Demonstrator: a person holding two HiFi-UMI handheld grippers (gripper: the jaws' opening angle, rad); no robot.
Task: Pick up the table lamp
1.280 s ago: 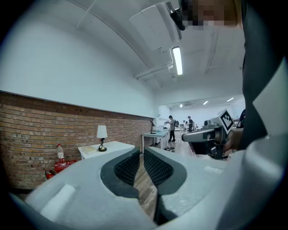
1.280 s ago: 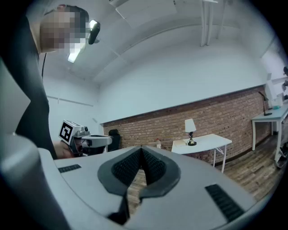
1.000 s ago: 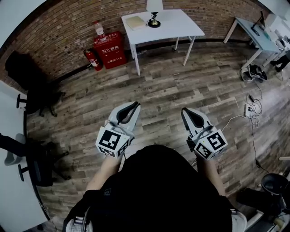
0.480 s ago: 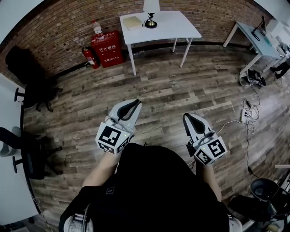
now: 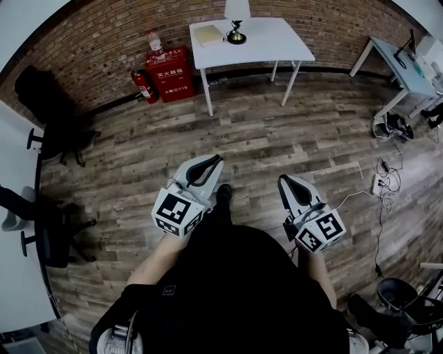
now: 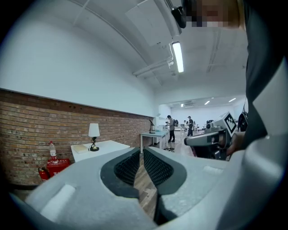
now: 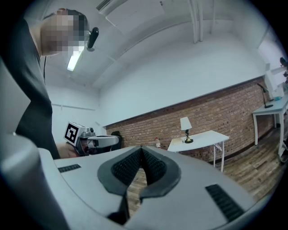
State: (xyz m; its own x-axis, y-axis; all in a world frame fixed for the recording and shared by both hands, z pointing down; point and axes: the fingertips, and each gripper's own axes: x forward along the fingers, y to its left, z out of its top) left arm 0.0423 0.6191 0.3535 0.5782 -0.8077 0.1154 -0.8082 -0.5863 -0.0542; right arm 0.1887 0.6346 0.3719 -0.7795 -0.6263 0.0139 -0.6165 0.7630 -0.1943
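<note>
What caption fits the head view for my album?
Left gripper and right gripper, both shut, facing across the floor toward the table lamp on a white table.

White-shaded table lamp (image 5: 237, 10), white table (image 5: 273, 38), red brick wall (image 5: 90, 48)

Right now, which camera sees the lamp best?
The right gripper view: the lamp stands side-on on the table, shade, stem and base all clear. The left gripper view shows it whole too, but darker. The head view looks from above, and its top edge cuts the shade.
</note>
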